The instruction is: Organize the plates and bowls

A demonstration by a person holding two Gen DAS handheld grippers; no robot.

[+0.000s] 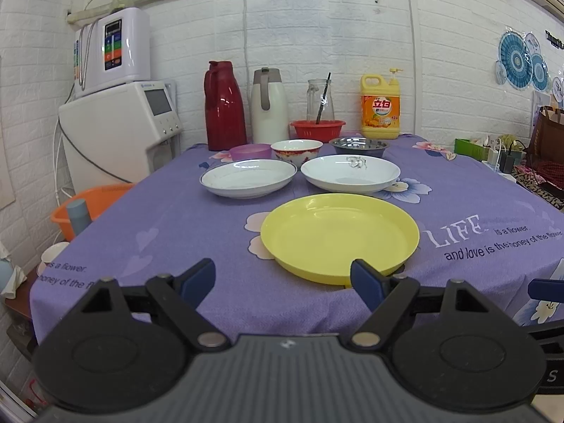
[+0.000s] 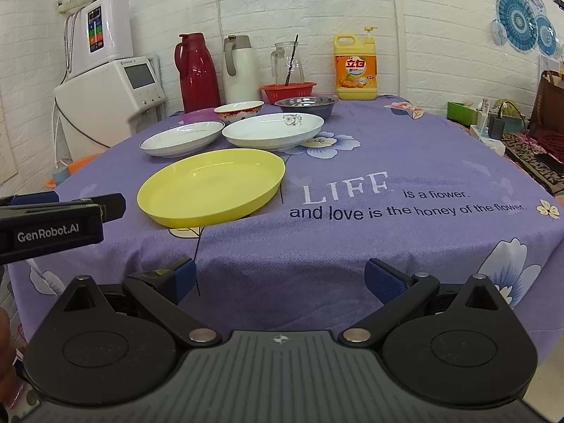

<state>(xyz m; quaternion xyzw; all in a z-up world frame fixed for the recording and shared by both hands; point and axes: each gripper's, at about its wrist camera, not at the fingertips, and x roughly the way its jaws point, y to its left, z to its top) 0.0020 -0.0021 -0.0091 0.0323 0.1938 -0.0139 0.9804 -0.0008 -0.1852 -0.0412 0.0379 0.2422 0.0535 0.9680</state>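
On desk (image 1: 176, 218) near edge, yellow plate (image 1: 340, 236) lies nearest; two white plates (image 1: 248, 176) behind, bowls (image 1: 296, 151) beyond. Yellow plate likely light, stiff plastic; raised rim offers hold. White plates probably fragile, slippery. Left hand-held gripper (image 1: 282, 282) and right hand-held gripper (image 2: 280, 278) wide open, empty.

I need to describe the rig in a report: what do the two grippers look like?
Both grippers, left and right, are black, with round pivot discs, silver pins, a ribbed grey body and blue finger pads. White "GenRobot.AI" lettering marks the left one's side.
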